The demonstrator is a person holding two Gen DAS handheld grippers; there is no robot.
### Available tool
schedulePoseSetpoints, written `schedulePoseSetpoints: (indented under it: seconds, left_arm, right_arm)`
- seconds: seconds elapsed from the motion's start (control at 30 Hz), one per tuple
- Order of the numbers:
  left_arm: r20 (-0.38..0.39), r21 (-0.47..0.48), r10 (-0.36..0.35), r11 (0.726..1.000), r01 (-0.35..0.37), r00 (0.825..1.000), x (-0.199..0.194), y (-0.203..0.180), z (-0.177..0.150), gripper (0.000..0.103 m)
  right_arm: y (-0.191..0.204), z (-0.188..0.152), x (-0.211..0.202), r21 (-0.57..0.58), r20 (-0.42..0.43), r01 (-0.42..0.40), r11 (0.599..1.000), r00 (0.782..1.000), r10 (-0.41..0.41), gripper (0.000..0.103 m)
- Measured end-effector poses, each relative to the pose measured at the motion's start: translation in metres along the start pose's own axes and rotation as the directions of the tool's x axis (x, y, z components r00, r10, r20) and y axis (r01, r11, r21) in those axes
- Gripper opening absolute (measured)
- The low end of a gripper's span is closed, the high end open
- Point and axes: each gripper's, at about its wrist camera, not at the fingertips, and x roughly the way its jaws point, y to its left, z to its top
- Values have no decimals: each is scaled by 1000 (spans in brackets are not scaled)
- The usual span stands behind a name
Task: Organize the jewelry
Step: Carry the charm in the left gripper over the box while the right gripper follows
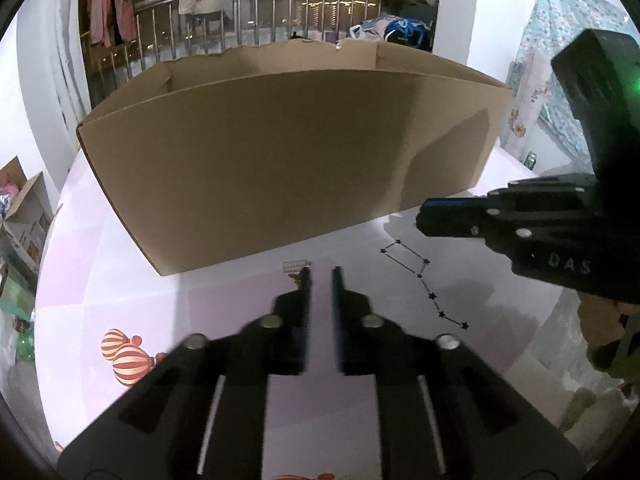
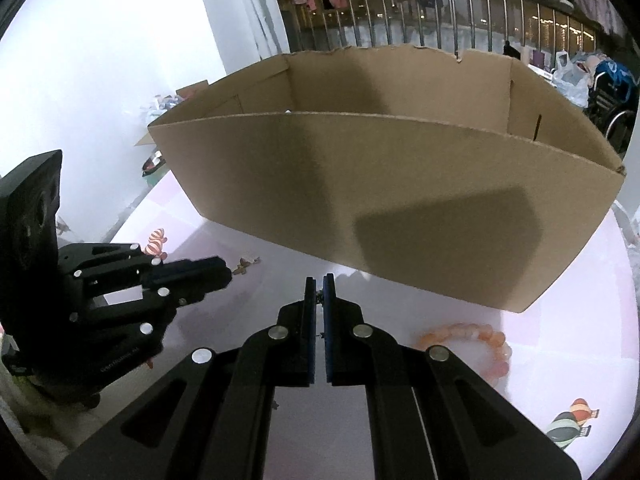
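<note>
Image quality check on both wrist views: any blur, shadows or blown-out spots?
Left wrist view: left claw is motion-smeared, tabletop blown pale under glare, fisheye bows the cardboard box. Right wrist view: sharper, a hard dark shadow falls across the box front, and the bead bracelet is soft.

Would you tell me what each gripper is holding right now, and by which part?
The left gripper holds nothing; its jaws stand slightly apart above the mat. The right gripper is shut on something small and dark near its fingertips; what it is, and which part, cannot be told.
</note>
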Motion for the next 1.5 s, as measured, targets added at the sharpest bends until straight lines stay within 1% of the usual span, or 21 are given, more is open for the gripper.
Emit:
schedulePoseSetpoints:
  seconds: [0.3,0.4,0.57,0.7,0.87,0.97,1.13,1.3,1.4,1.5]
  left_arm:
    - [-78,-63,29,997,-34,997,19,8,8,15]
    - [-88,-53,51,997,-56,995,21,7,6,15]
    - [-141,-41,80,995,-86,987,25,4,12,12]
    - [-182,-46,92,994,-102,979,29,4,21,7]
    - [-215,-59,99,992,-114,971,30,4,27,6]
    - [-215,-69,95,991,-112,972,29,5,27,6]
    - [-213,-57,110,991,-124,971,28,8,35,6]
    - [-179,-61,111,990,-124,978,12,5,36,6]
    - [-124,-60,100,992,-108,987,-11,2,41,6]
    - [-31,-42,88,995,-90,996,-45,0,53,6]
  right_arm:
    - [-5,0,7,19,4,-30,999,1000,30,4]
    - [-7,-1,9,27,8,-44,999,999,43,4]
    - [-8,-5,16,46,8,-78,996,997,78,4]
    - [-5,-7,22,53,13,-104,993,995,104,4]
    - [-1,-6,25,50,25,-130,990,991,129,4]
    - [0,-4,24,51,31,-142,989,990,141,4]
    - [1,1,17,53,45,-147,988,988,144,4]
    - [3,5,4,56,66,-137,989,989,133,4]
    - [8,10,-10,50,93,-129,990,988,124,4]
    - [12,19,-33,28,141,-123,992,983,118,4]
